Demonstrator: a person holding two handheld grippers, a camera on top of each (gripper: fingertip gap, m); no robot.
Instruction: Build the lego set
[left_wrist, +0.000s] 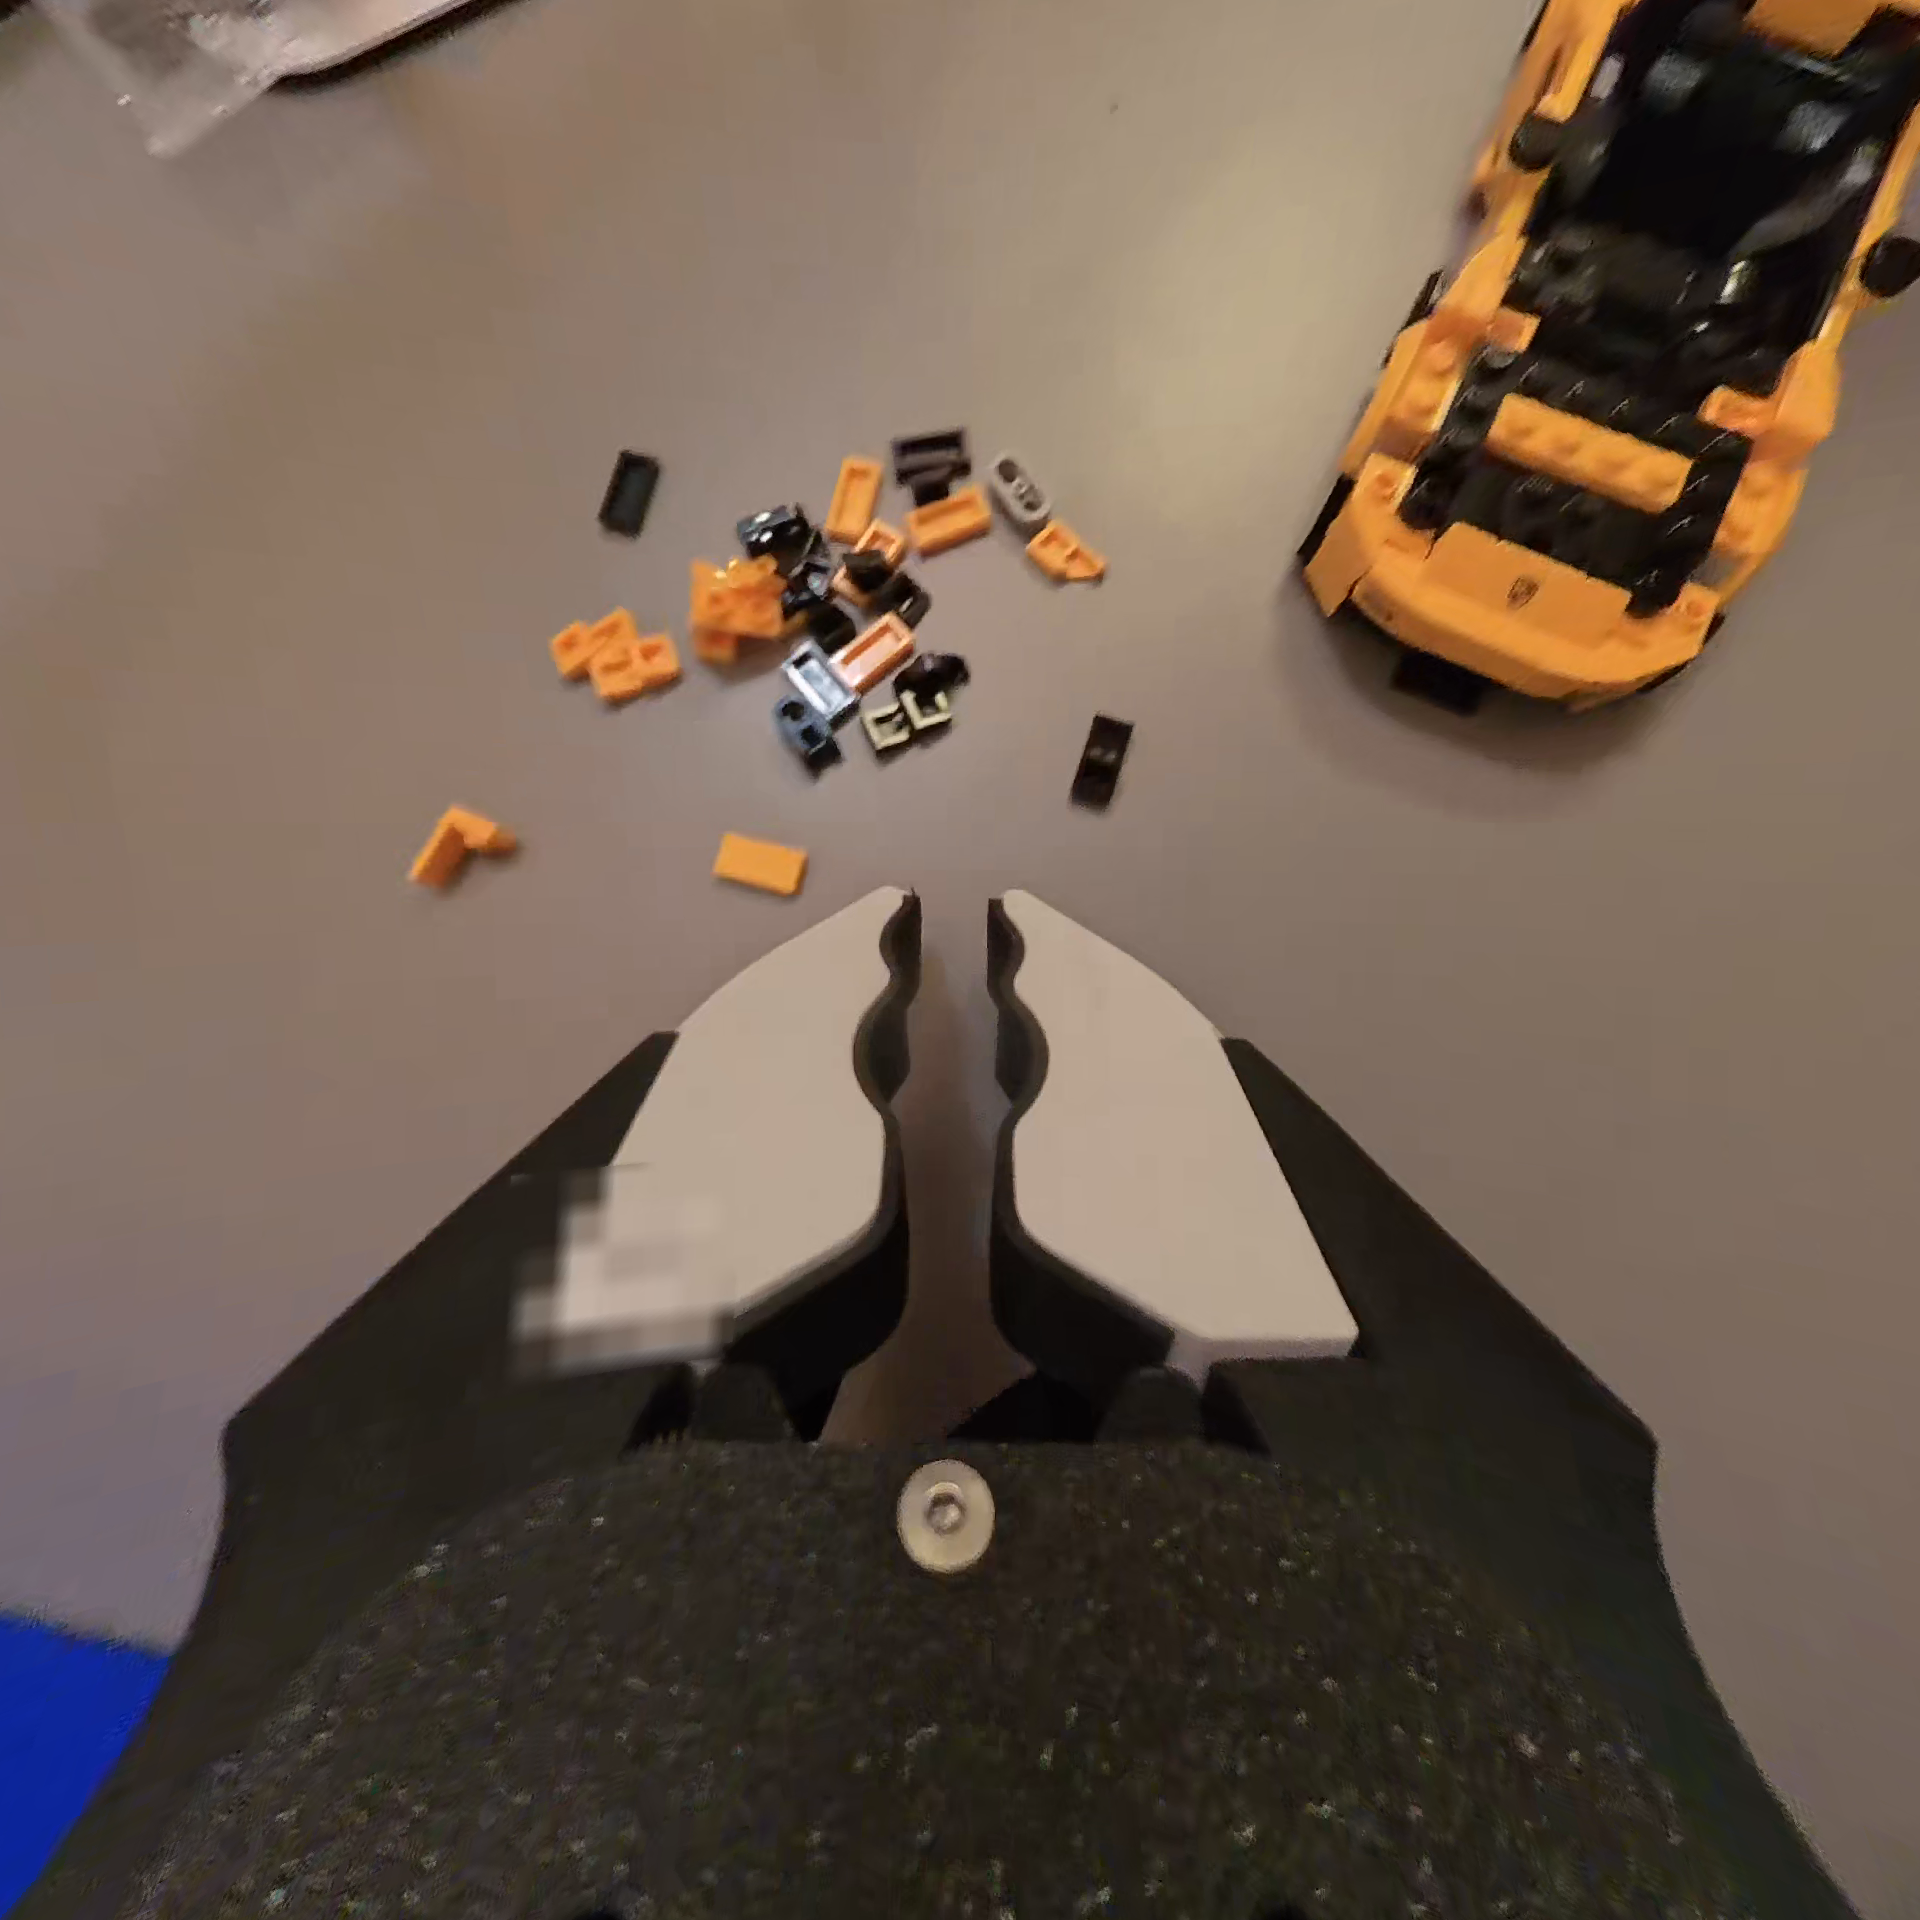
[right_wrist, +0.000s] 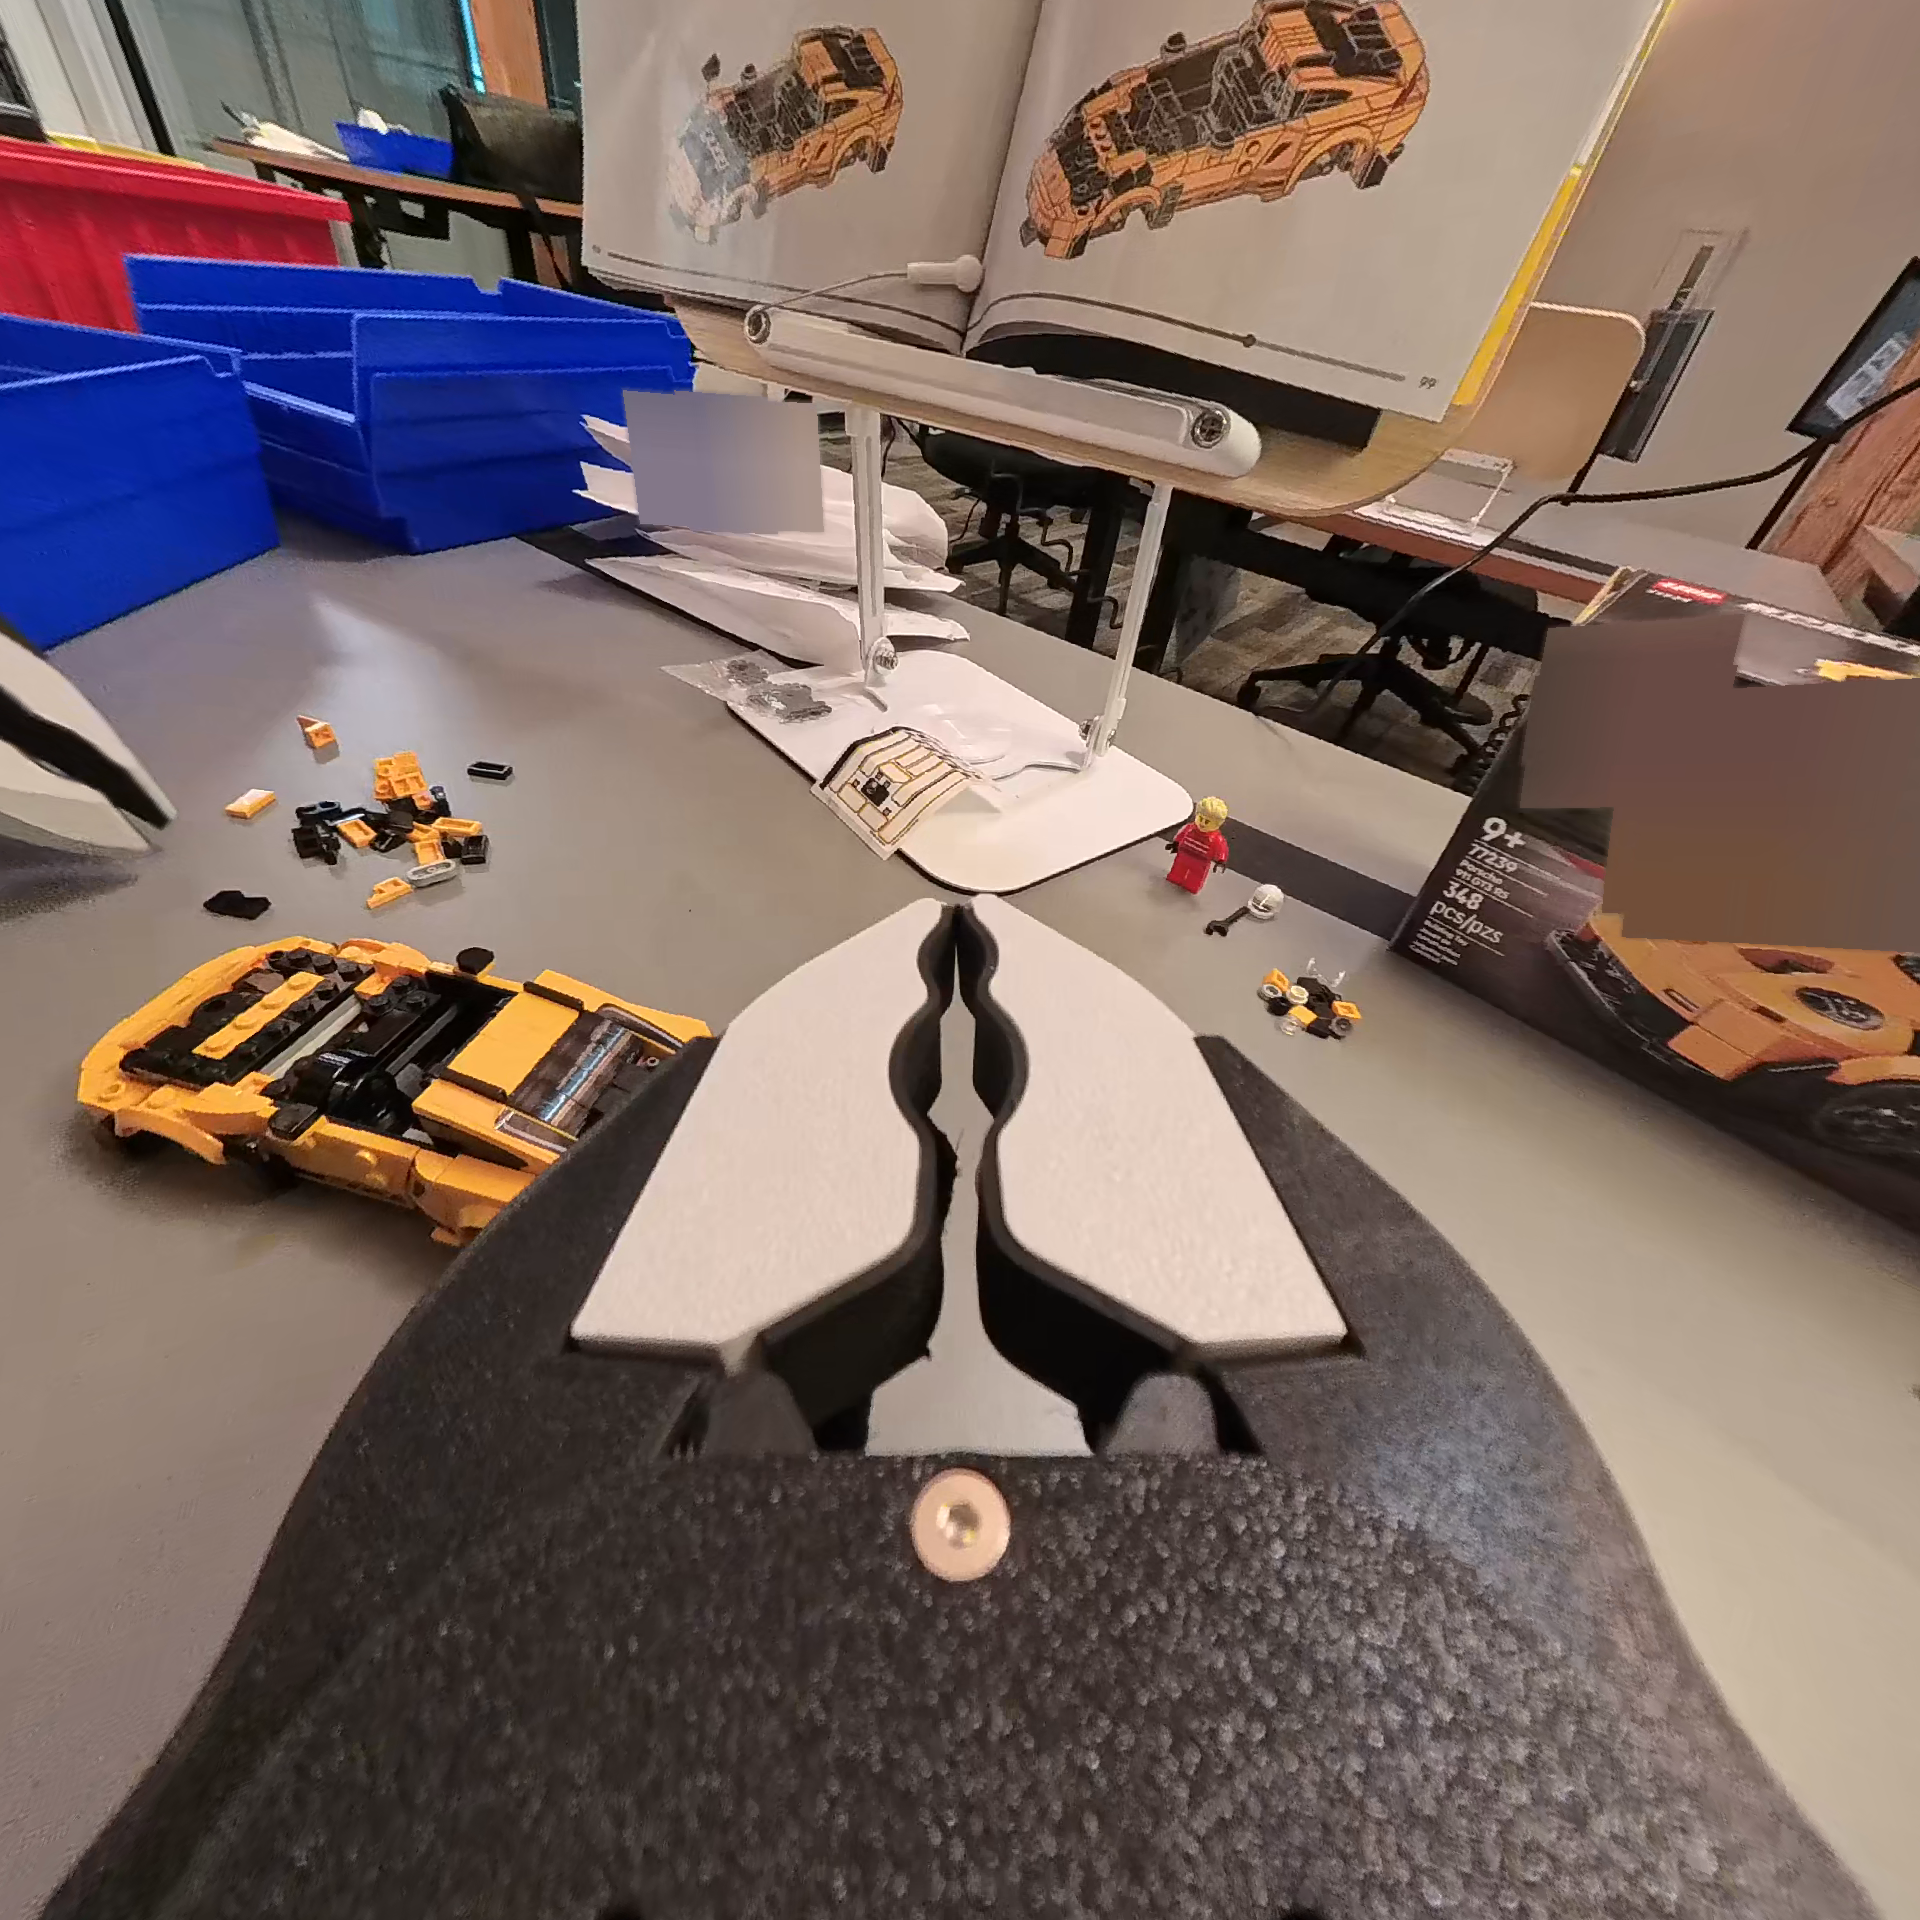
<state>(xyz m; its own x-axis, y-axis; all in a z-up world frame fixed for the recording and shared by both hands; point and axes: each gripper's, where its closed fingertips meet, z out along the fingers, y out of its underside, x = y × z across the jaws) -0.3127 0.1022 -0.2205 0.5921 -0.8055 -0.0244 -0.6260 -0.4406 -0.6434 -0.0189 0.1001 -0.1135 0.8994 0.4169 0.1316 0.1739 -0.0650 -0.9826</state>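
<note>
Left wrist view: left gripper (left_wrist: 953, 906) slightly parted, empty, above grey table (left_wrist: 312, 416); loose bricks (left_wrist: 821, 592) ahead, orange car (left_wrist: 1621, 416) upper right, long axis running away, nose nearest. Right wrist view: right gripper (right_wrist: 956, 912) closed on nothing; car (right_wrist: 364, 1070) lying crosswise at left, bricks (right_wrist: 395, 821) beyond, manual (right_wrist: 1039, 177) on stand.

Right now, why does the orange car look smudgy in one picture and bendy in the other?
Left wrist view: the orange car near the corner is motion-blurred, its far end smeared; the loose bricks are sharper. Right wrist view: the car is crisp, but the wide lens bows the table edge and blue bins.
</note>
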